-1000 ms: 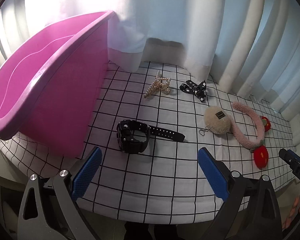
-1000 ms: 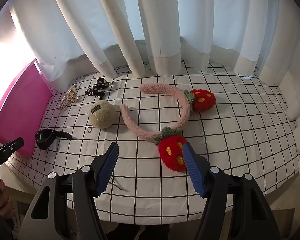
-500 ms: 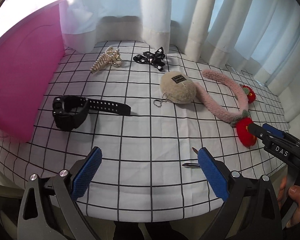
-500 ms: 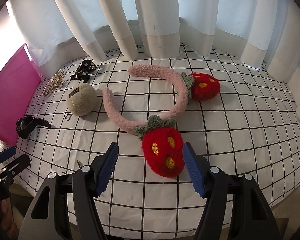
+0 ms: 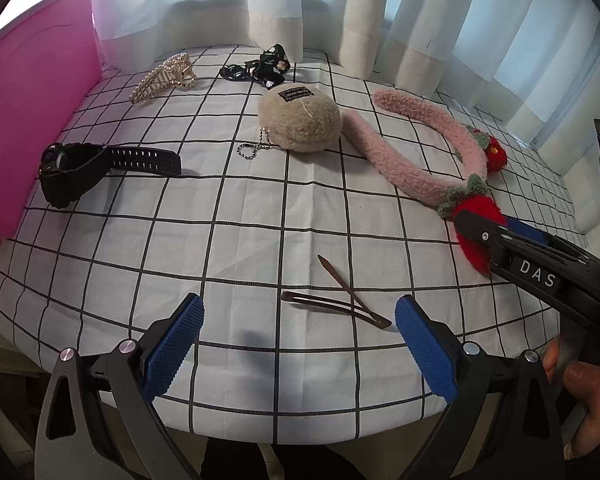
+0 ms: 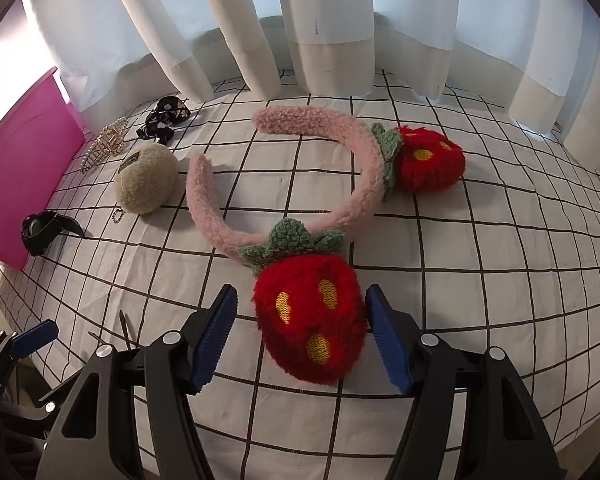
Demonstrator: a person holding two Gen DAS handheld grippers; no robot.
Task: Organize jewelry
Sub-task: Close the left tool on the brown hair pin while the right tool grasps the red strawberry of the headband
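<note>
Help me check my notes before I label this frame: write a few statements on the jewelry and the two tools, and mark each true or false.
1. The right tool has the near strawberry of the pink headband between its open pads. True.
2. The left tool is shut on the brown hair clips. False: it is open, and the clips lie on the checked cloth ahead of it.
3. The black watch lies inside the pink bin. False: it lies on the cloth beside the bin.
4. The beige pompom has a ball chain attached. True.
5. The pearl claw clip lies nearer the curtain than the watch does. True.
</note>
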